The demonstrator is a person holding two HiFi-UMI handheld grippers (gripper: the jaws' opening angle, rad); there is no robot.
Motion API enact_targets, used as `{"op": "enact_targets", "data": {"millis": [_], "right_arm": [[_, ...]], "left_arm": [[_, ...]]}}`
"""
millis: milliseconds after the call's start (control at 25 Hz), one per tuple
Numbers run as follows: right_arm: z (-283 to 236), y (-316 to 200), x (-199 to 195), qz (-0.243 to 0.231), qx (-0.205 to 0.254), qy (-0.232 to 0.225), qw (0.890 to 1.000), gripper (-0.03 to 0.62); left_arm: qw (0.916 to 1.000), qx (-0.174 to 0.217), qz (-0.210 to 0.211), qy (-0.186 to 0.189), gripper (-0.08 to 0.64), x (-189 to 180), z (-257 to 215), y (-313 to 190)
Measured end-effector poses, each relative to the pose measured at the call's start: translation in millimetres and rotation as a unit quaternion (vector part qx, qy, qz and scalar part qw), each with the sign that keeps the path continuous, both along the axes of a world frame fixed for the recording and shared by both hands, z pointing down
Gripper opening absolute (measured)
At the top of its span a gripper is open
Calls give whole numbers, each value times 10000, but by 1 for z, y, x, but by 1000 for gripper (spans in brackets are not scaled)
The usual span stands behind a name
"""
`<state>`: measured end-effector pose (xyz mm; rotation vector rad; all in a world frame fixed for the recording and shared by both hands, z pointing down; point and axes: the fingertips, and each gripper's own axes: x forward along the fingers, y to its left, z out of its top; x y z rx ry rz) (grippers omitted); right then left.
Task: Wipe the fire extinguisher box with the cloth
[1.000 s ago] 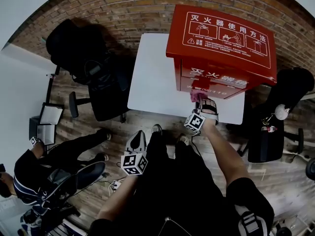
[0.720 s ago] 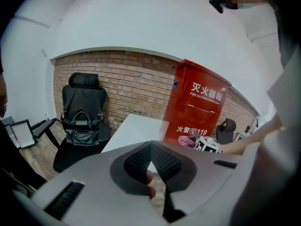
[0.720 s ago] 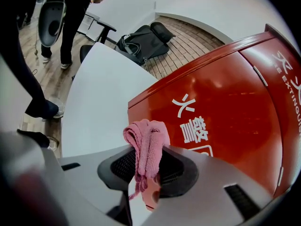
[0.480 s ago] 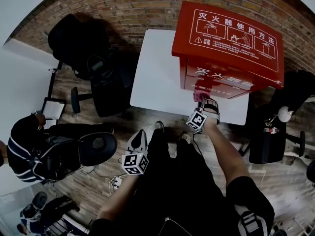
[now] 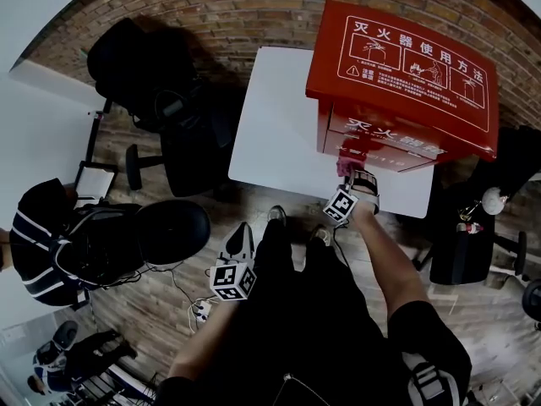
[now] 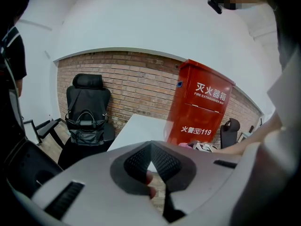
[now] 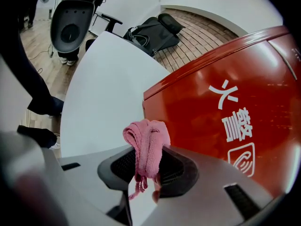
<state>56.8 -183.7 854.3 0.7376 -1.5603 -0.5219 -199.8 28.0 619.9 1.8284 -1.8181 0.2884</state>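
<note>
A black office chair [image 6: 88, 108] with a dark bag [image 6: 86, 128] on its seat is standing at the left against the brick wall. Near it, the left gripper [image 6: 151, 144] is hanging low on a bent arm above the plank floor. It is pointing forward toward the white table [image 5: 270, 125], its tongs pressed together at the tips with nothing between them.

To its right, the person's bare right arm is reaching straight out over the table's near edge. The right gripper [image 7: 148, 166] is pinching a bunched pink cloth [image 7: 146, 142]. The cloth's fold is running lengthwise along the tongs and poking out toward the lower front of the red fire extinguisher box [image 5: 401, 74]. The head view is showing the cloth right at that face, though contact cannot be confirmed.

The box is standing upright on the table's right end, long axis vertical, its sloped lid tilting toward the person. White lettering on the lid is reading "灭火器使用方法" above instruction pictograms. The front is carrying "FIRE EXTINGUISHER" and "火警 119".
</note>
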Motion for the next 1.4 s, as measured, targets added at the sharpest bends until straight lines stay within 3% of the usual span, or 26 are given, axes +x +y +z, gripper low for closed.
{"op": "enact_targets", "data": {"millis": [360,800,1400], "right_arm": [[23,0,-1,102,-305,123,9994,114],[28,1,-2,38,-320,161,9994,114],[29,5,52,254,-276,242,9990,114]], "left_arm": [[10000,-60,-49,-23,18,-7,0,1],[9999,-106,-54,3,18,-6,2,5],[9999,-48,150,29,18,18,3,1]]}}
